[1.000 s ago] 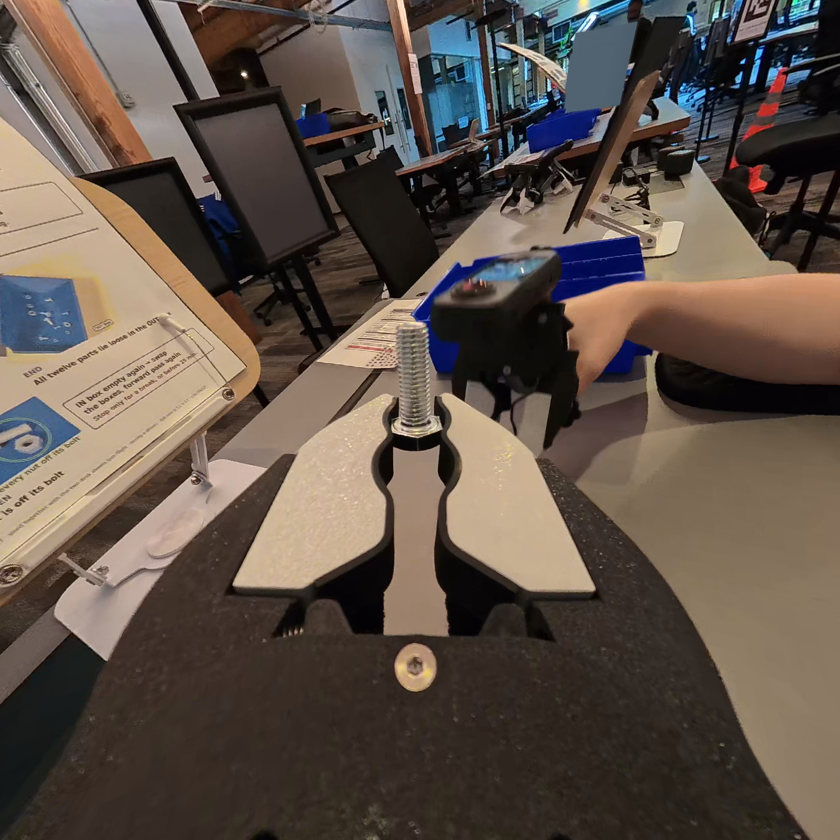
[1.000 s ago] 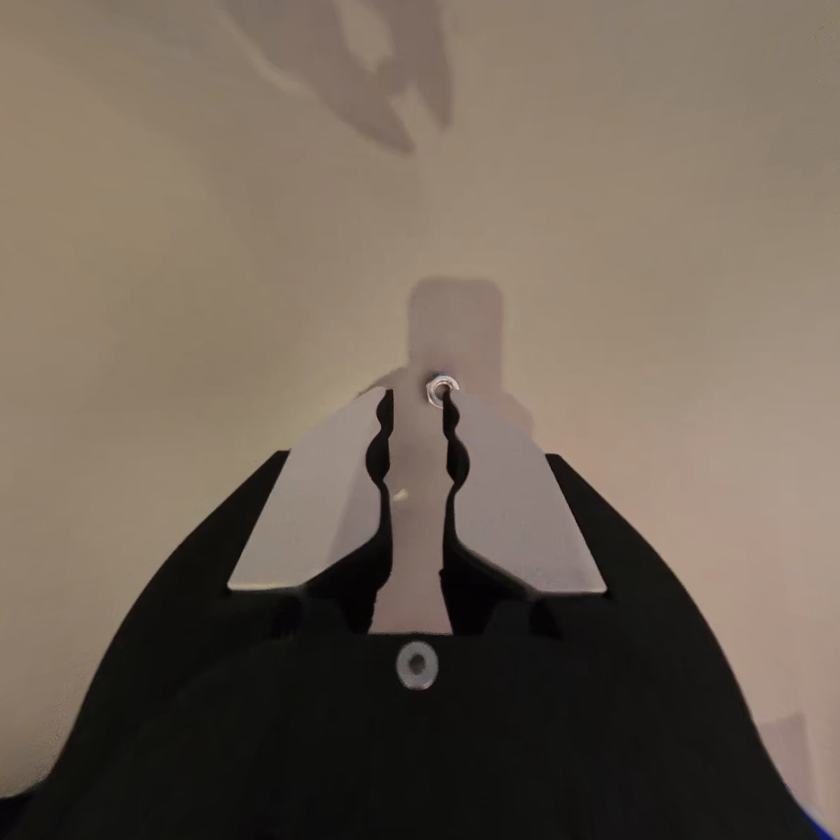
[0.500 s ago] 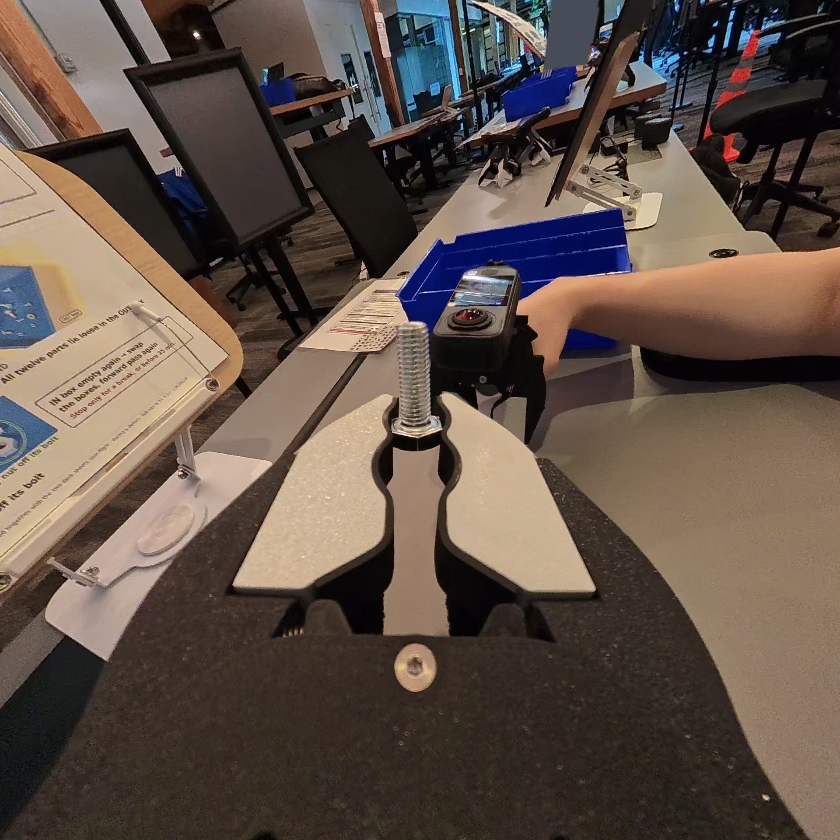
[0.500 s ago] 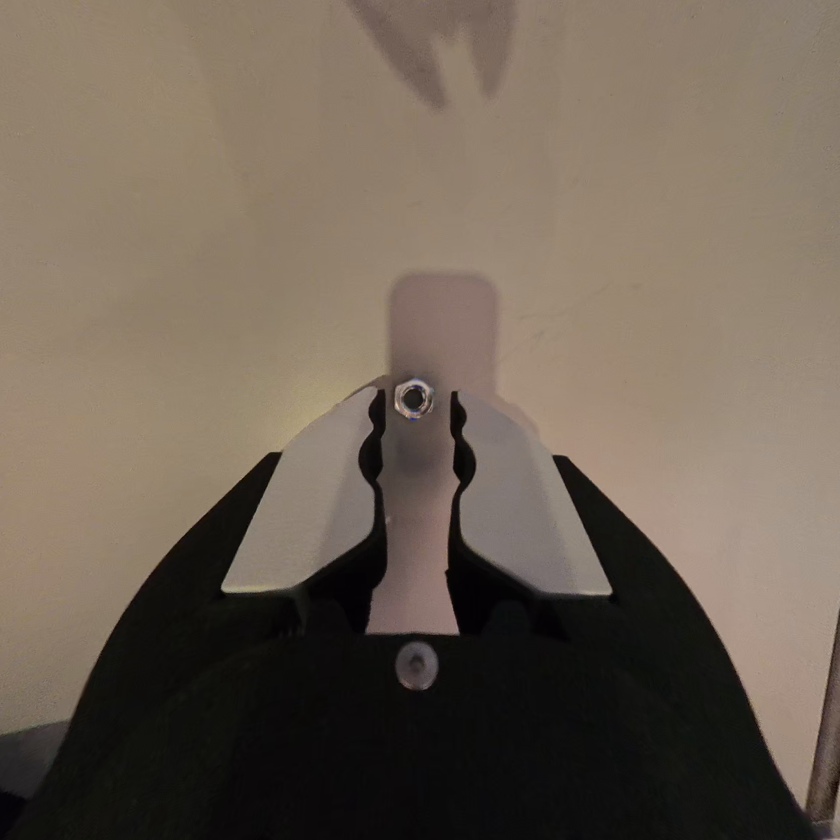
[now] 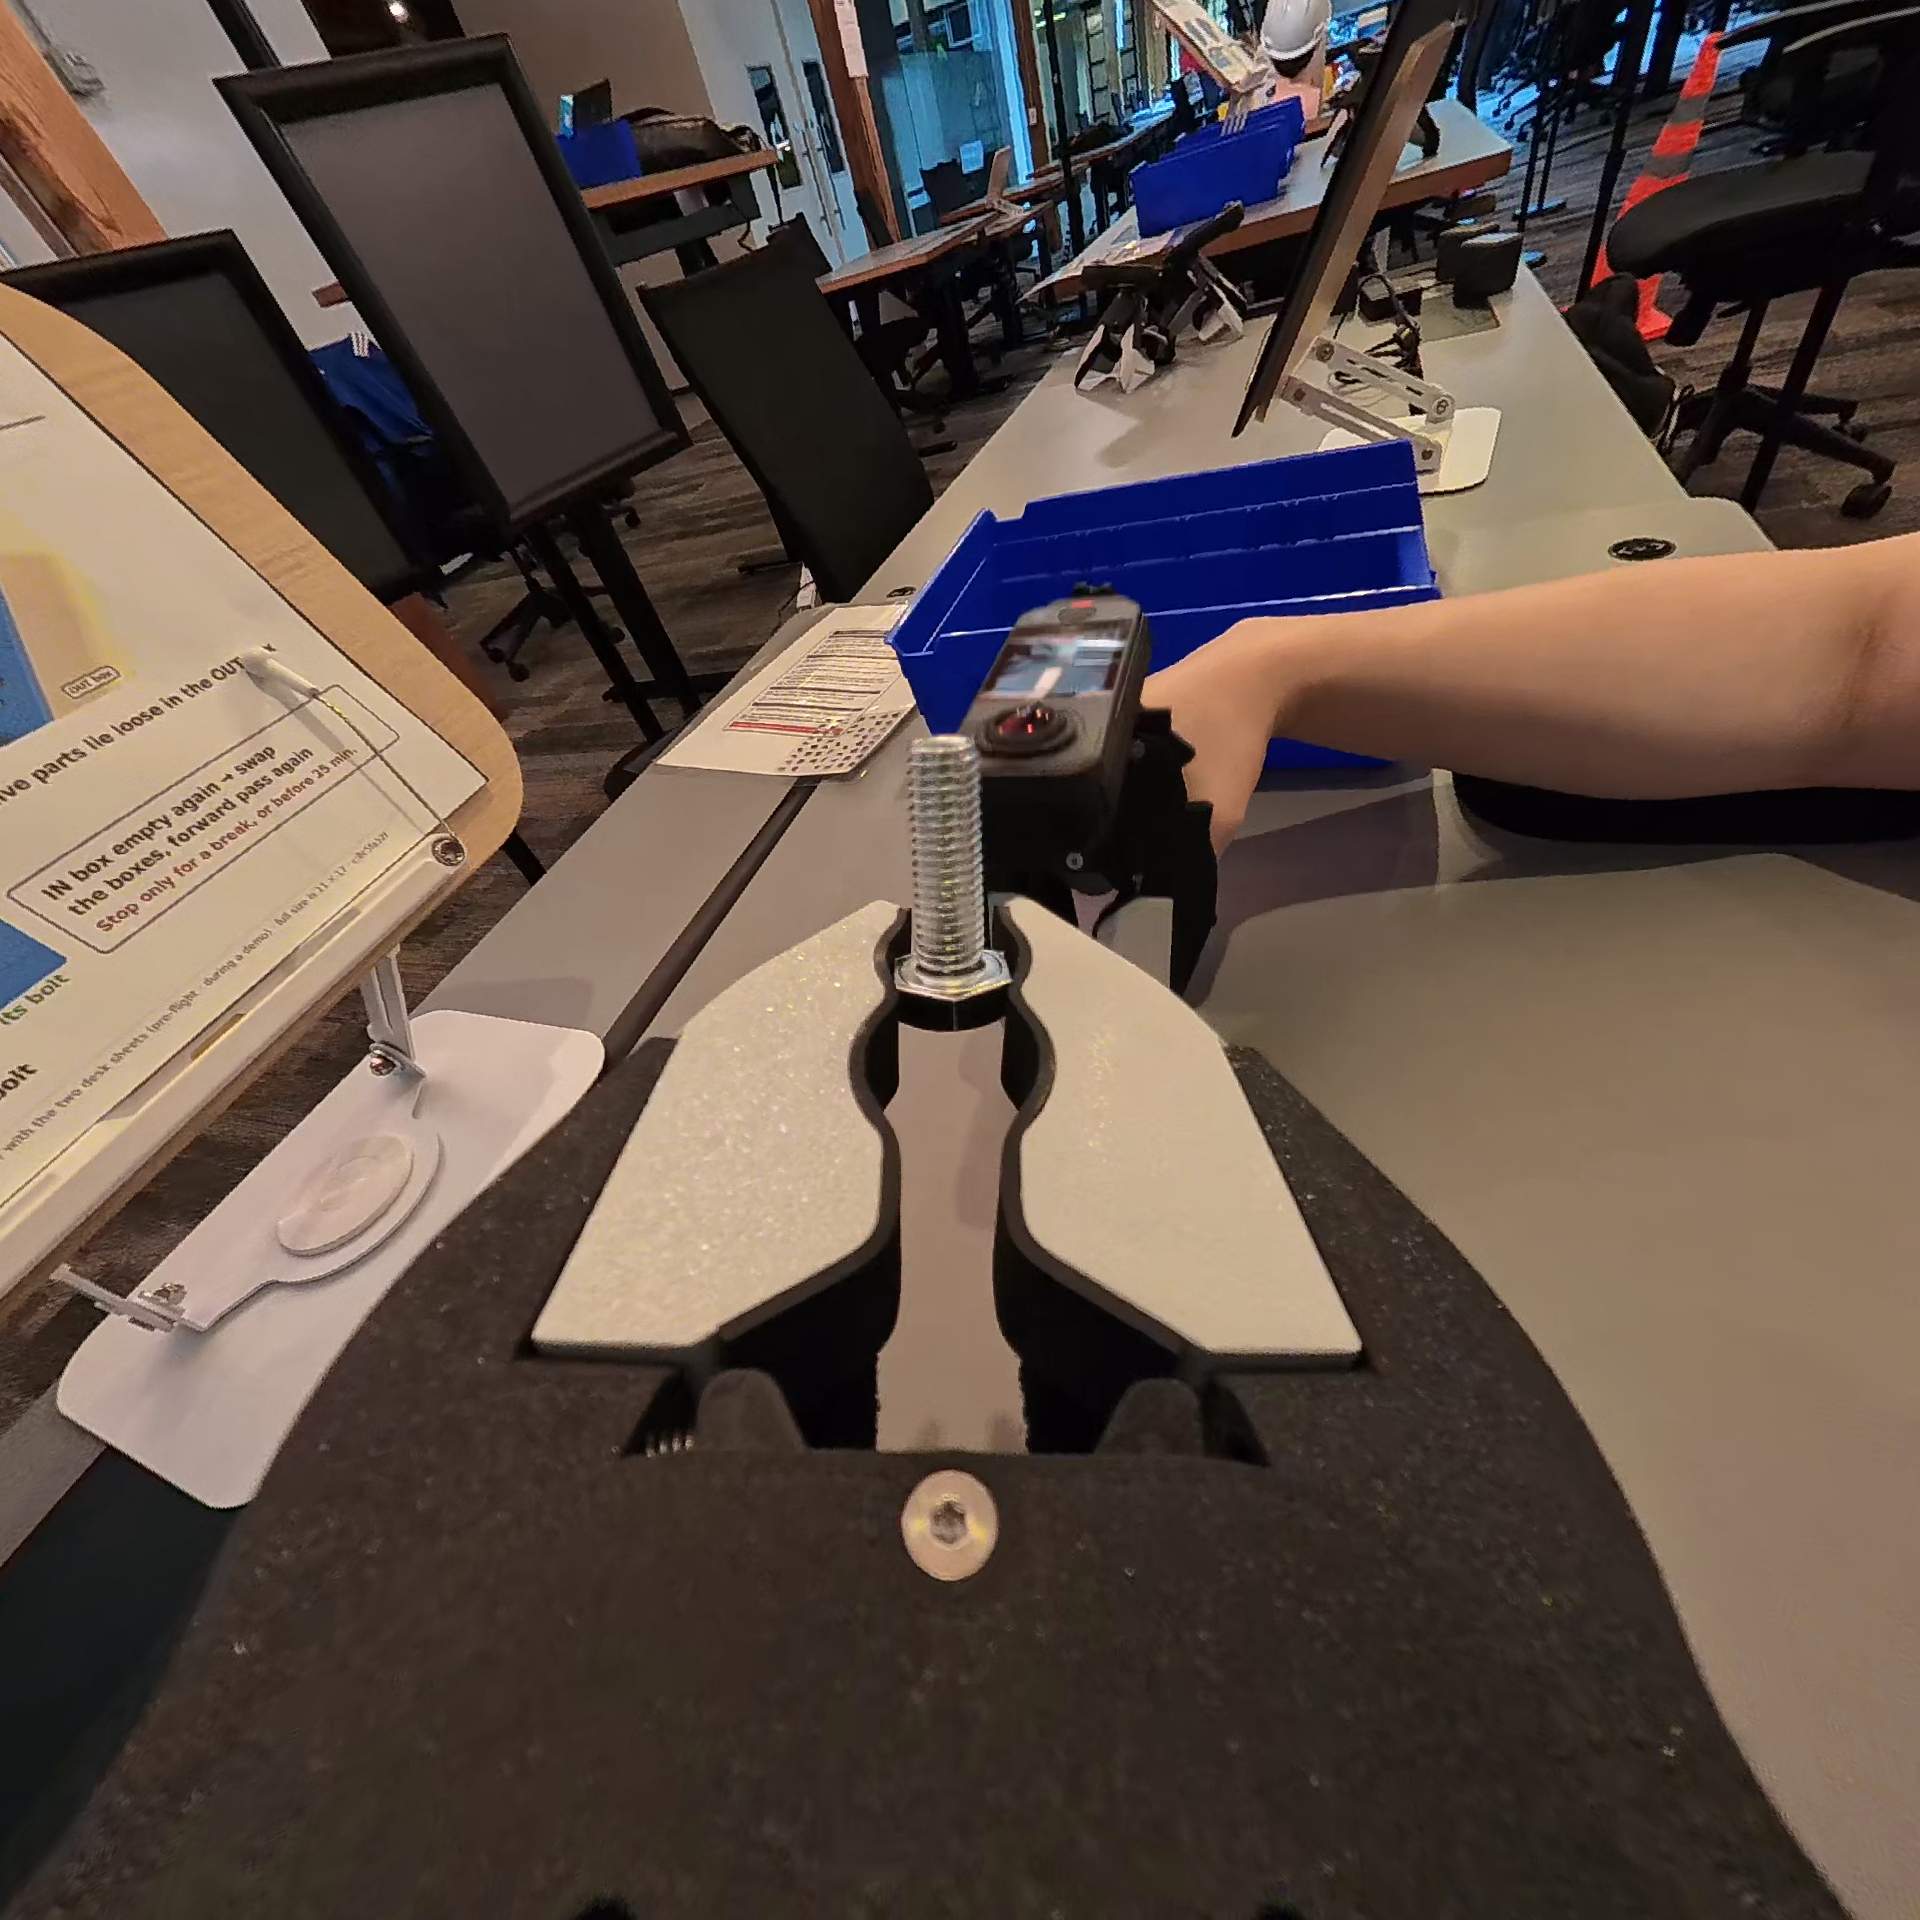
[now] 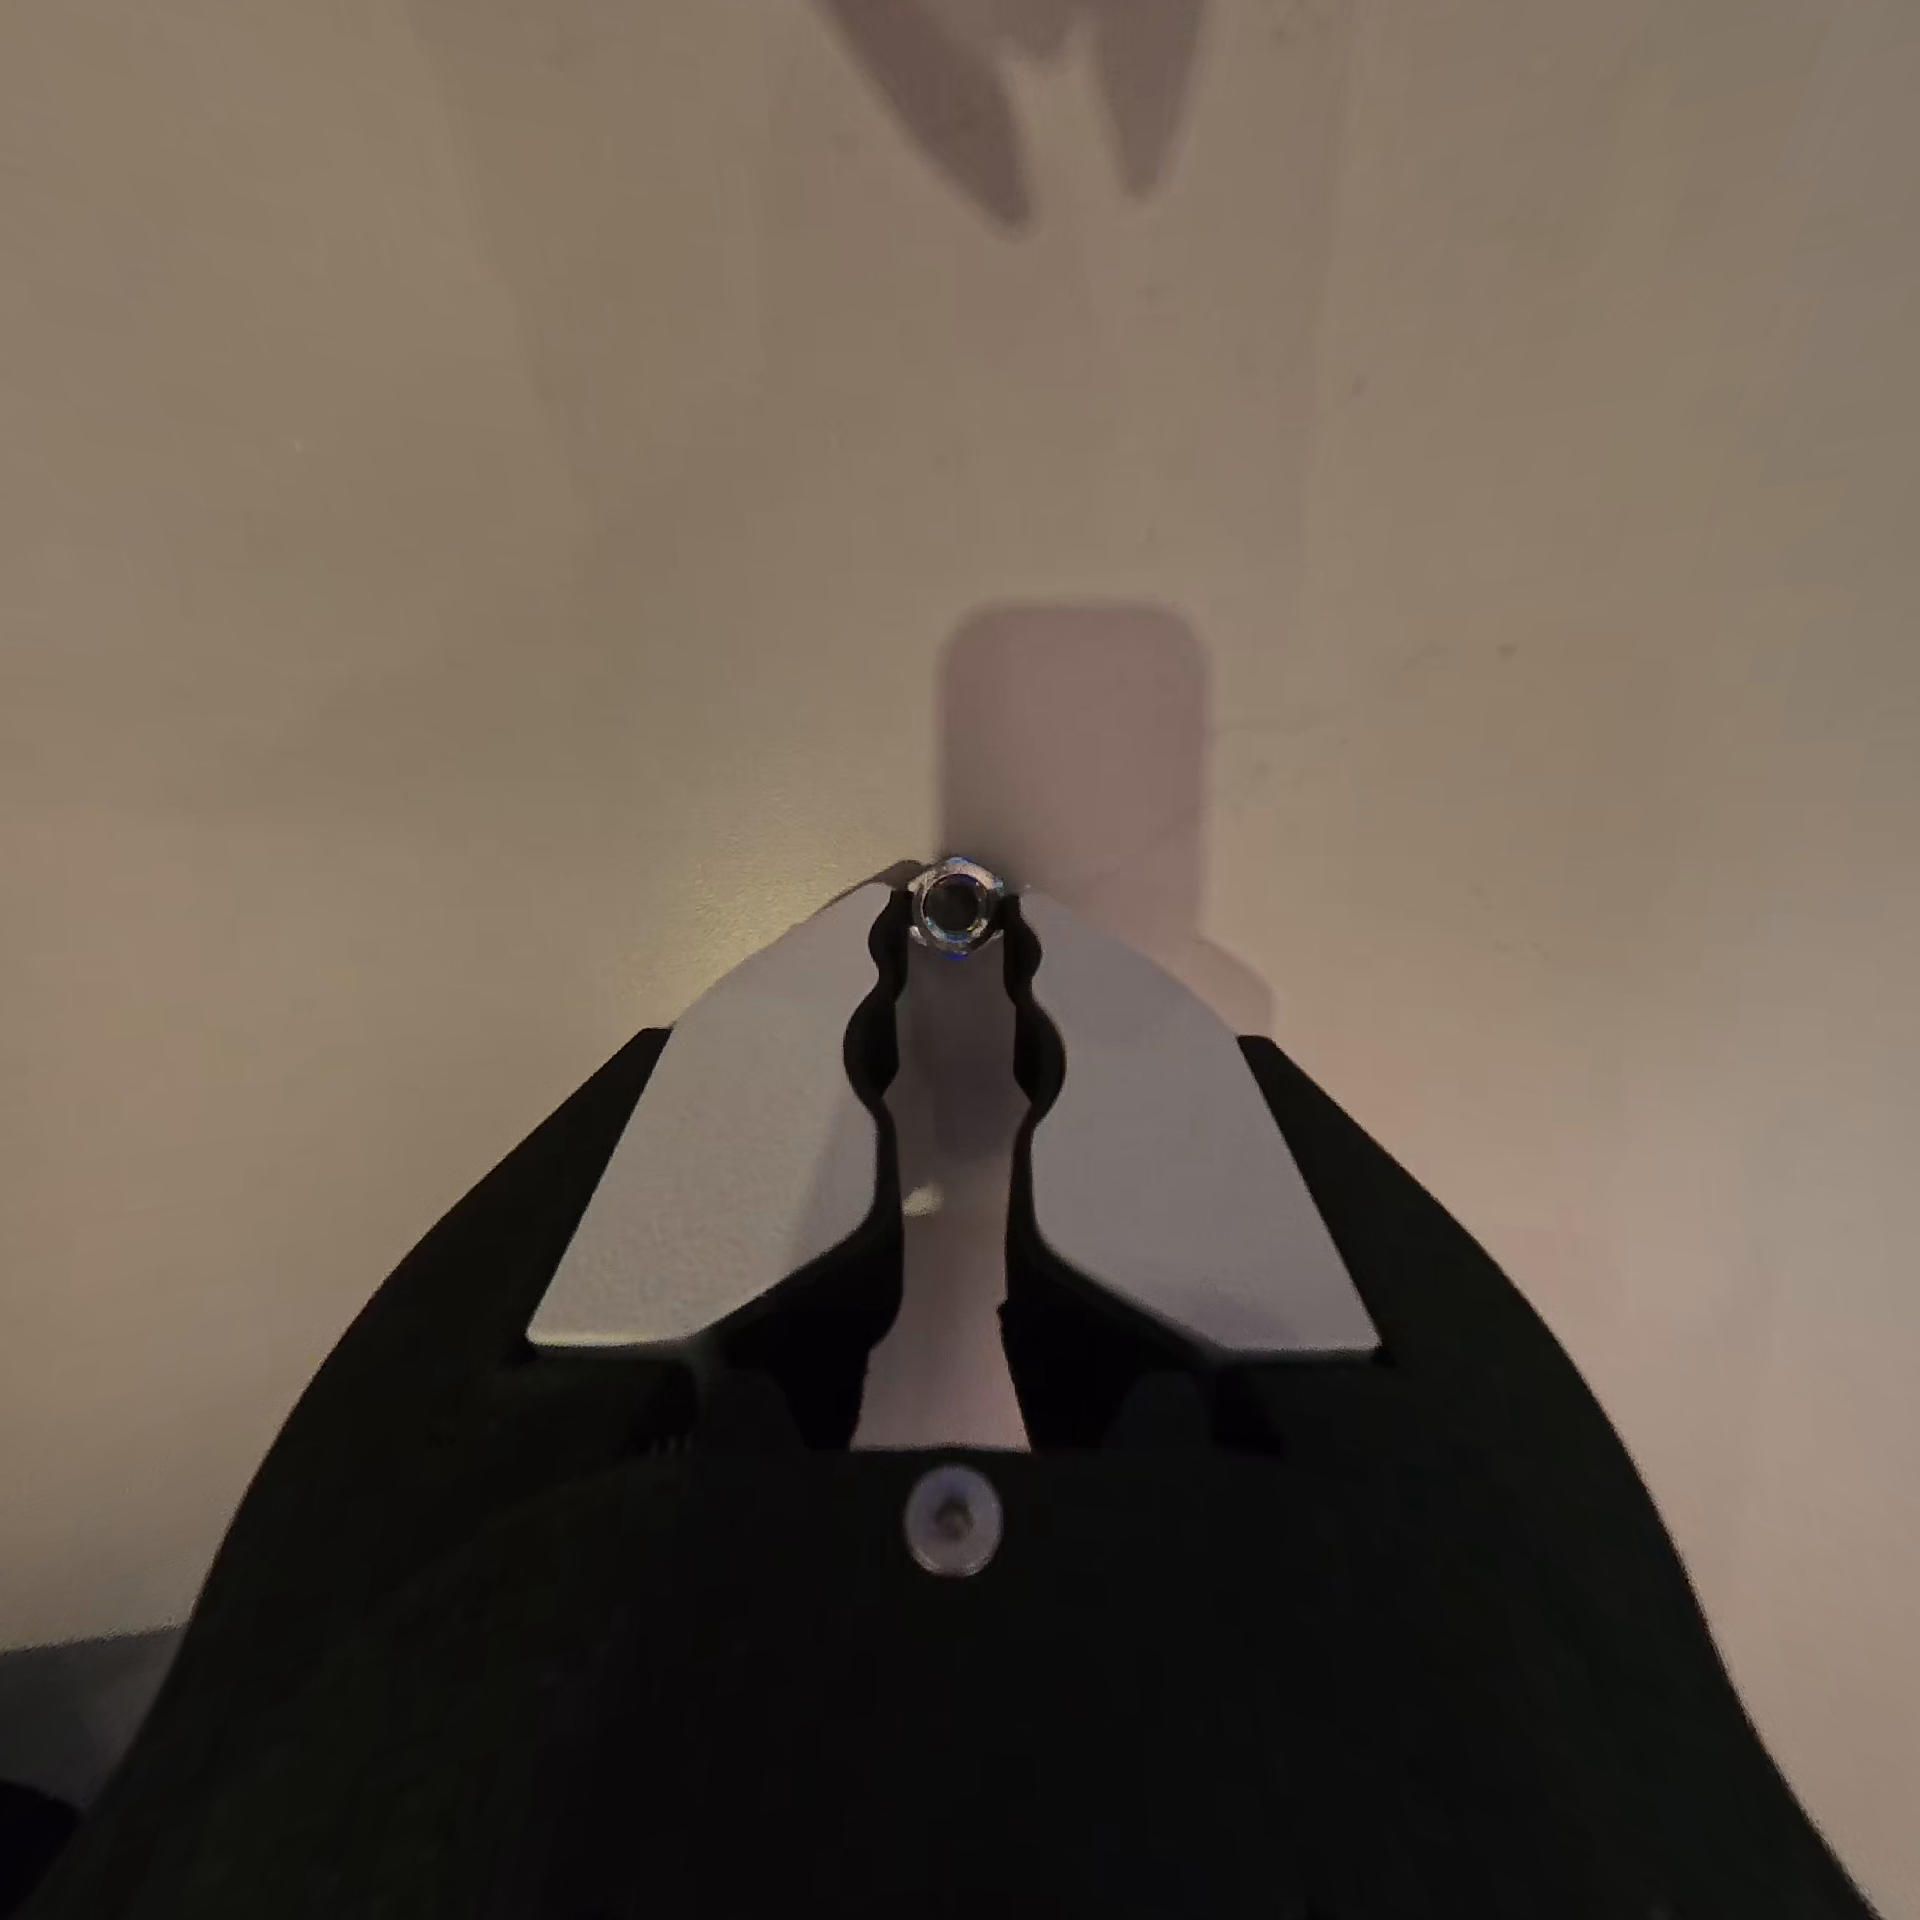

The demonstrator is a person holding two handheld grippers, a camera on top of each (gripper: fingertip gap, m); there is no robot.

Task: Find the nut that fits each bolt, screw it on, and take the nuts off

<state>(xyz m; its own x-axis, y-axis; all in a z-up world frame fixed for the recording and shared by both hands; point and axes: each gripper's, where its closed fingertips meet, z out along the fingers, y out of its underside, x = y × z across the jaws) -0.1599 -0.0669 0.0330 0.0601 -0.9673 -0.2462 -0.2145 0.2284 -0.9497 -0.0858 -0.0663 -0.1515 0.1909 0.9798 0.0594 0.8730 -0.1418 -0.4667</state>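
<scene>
Nut (image 6: 955,916) now pinched, centred at right gripper (image 6: 957,914) tips.

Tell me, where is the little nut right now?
In the right wrist view, the nut sits pinched at the fingertips of the right hand-held gripper, its hole facing the camera, above the bare table.

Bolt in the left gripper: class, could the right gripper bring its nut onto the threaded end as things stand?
Probably yes. The bolt stands upright from the left gripper, its tip bare. The right gripper pinches the nut just beyond, over open table.
</scene>
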